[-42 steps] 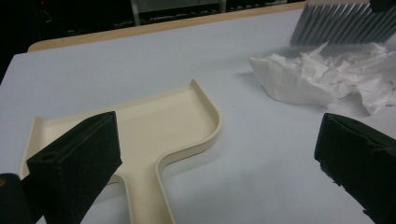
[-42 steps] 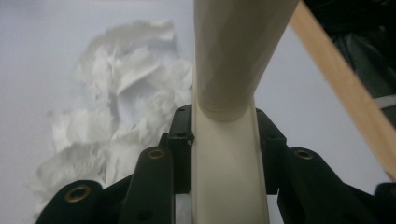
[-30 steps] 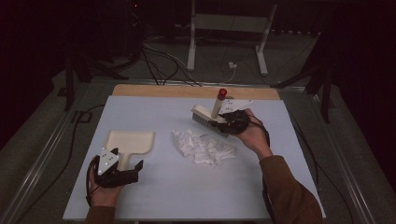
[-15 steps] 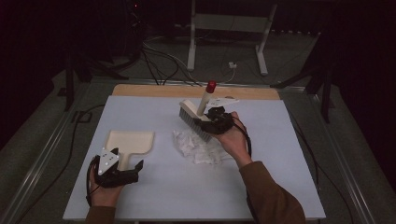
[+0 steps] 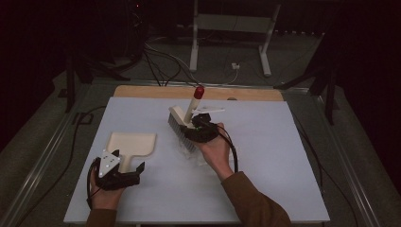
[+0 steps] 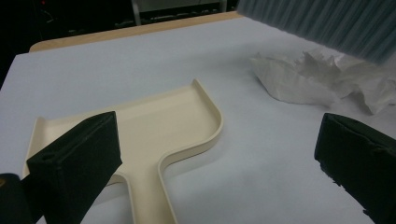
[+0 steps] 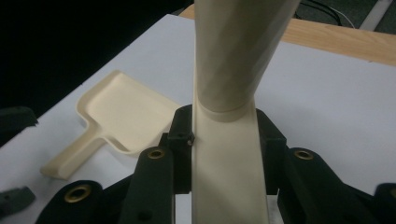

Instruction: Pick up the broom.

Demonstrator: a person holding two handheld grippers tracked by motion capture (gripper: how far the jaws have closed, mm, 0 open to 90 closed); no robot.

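A cream dustpan (image 5: 132, 143) lies flat at the left of the pale table (image 5: 283, 142). My left gripper (image 5: 130, 169) rests at its handle (image 6: 149, 196), jaws open wide on either side without pressing it. My right gripper (image 5: 196, 127) is shut on the cream back of a hand brush (image 7: 229, 154), whose red-tipped handle (image 5: 198, 91) slants up and away. The brush's bristles (image 5: 182, 135) hang over a pile of crumpled white paper (image 6: 303, 79) at mid-table, largely hidden under the right hand in the high view.
A wooden strip (image 5: 246, 93) runs along the table's far edge. Beyond it, a white stand (image 5: 227, 42) and loose cables (image 5: 161, 66) sit on the dark floor. Metal rails (image 5: 47, 156) flank the table.
My right hand has carried the brush leftward from the table's right-centre to over the paper pile. The left gripper and dustpan have stayed put.
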